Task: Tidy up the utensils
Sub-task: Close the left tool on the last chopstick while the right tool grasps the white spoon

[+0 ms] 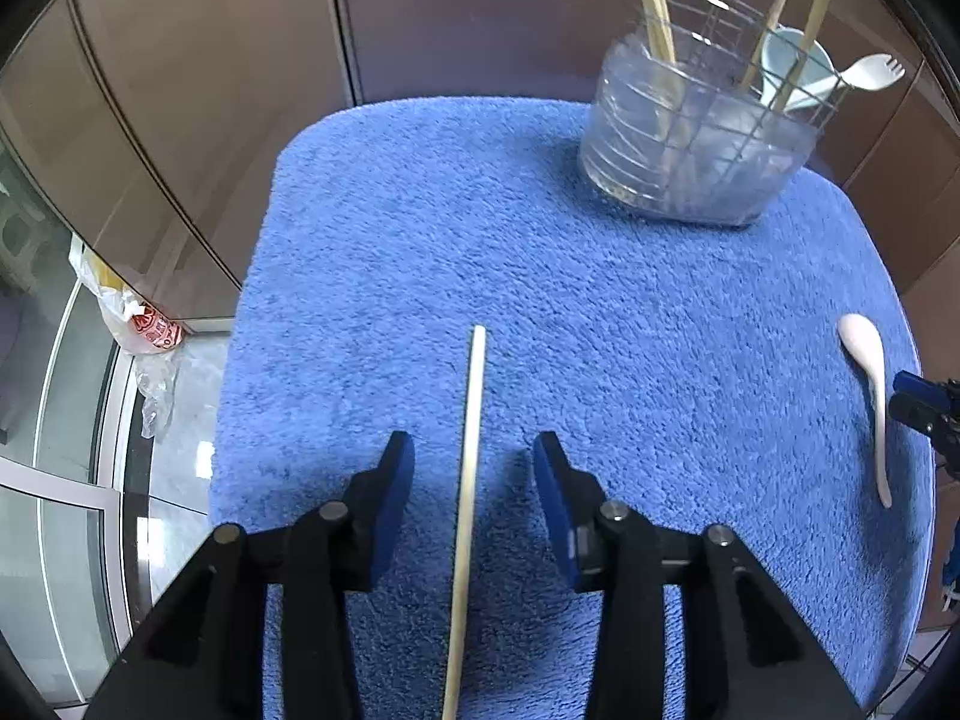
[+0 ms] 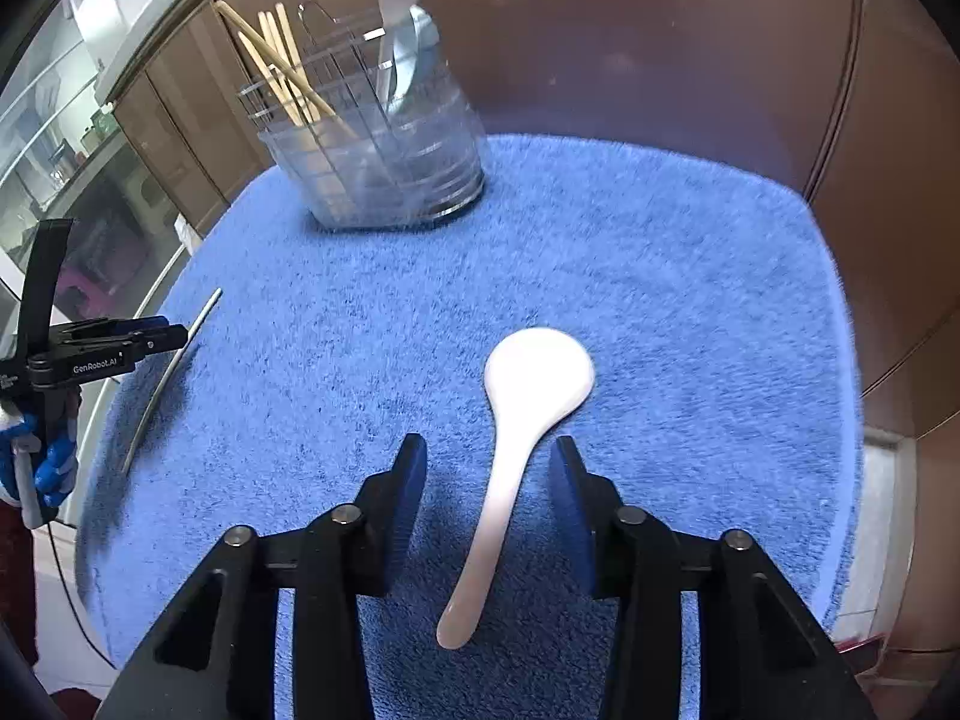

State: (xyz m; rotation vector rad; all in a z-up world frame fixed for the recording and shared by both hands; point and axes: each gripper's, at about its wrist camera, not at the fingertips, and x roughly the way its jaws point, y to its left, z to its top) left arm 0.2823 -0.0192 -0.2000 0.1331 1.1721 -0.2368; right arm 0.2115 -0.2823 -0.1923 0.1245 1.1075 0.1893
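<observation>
Left gripper (image 1: 474, 456) jaws wide, straddling chopstick (image 1: 468, 510); its long axis runs straight out between them, toward the holder (image 1: 696, 138). Right gripper (image 2: 489, 462) jaws wide astride spoon (image 2: 510, 450) handle, bowl pointing holderward. Both on mat (image 1: 540, 300).

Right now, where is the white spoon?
The spoon lies flat on the blue mat, its handle between the open right gripper fingers, untouched. In the left wrist view it sits at the mat's right edge.
</observation>
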